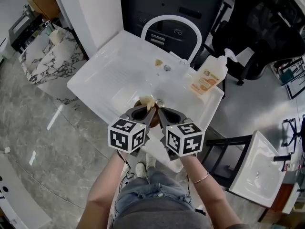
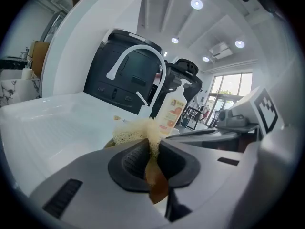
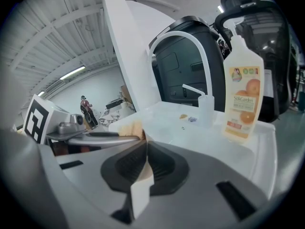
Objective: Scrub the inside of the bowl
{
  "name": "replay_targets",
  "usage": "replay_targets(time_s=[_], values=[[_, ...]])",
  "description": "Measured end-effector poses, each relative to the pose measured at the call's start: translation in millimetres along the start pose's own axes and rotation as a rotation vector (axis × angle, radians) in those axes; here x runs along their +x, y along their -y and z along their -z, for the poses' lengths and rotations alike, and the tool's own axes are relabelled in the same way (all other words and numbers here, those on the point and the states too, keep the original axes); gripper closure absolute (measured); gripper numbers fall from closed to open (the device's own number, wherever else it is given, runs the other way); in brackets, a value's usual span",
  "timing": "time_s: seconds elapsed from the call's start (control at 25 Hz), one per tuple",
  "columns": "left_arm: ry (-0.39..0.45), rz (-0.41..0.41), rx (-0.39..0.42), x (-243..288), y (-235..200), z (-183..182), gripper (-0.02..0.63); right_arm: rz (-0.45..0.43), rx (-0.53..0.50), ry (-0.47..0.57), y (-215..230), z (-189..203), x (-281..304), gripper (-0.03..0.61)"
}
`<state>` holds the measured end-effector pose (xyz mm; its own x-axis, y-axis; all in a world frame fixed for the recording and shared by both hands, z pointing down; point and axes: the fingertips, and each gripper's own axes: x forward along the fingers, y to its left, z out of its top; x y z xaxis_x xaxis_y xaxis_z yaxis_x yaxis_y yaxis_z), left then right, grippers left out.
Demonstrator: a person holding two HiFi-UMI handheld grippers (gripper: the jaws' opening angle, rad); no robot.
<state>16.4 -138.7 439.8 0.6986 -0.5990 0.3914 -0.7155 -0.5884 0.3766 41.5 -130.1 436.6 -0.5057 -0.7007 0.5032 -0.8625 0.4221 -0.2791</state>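
Head view: bowl [image 1: 138, 103] at near edge of white sink surface [image 1: 109, 75]; left gripper [image 2: 152, 157] fingers clenched on sponge [image 2: 135, 132]; right gripper [image 3: 146, 162] fingers clenched on bowl rim; grippers side by side.

Bowl [image 1: 138, 104] and sponge [image 1: 147, 100] were mostly buried behind the left gripper [image 1: 150, 110] and right gripper [image 1: 160, 110]. Specks [image 1: 158, 62] by the faucet [image 1: 171, 17] were way too tiny to ID.
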Motion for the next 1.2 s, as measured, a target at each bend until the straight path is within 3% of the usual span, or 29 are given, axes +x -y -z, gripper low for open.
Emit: replay_targets(time_s=[0.56,1.2], values=[[-0.067,0.160,-0.019,12,16,11,0.569,-0.024,0.045,-0.003,19,-7,8,0.560],[-0.136,0.292,0.017,-6,28,15,0.569,-0.022,0.078,-0.031,23,-3,16,0.563]])
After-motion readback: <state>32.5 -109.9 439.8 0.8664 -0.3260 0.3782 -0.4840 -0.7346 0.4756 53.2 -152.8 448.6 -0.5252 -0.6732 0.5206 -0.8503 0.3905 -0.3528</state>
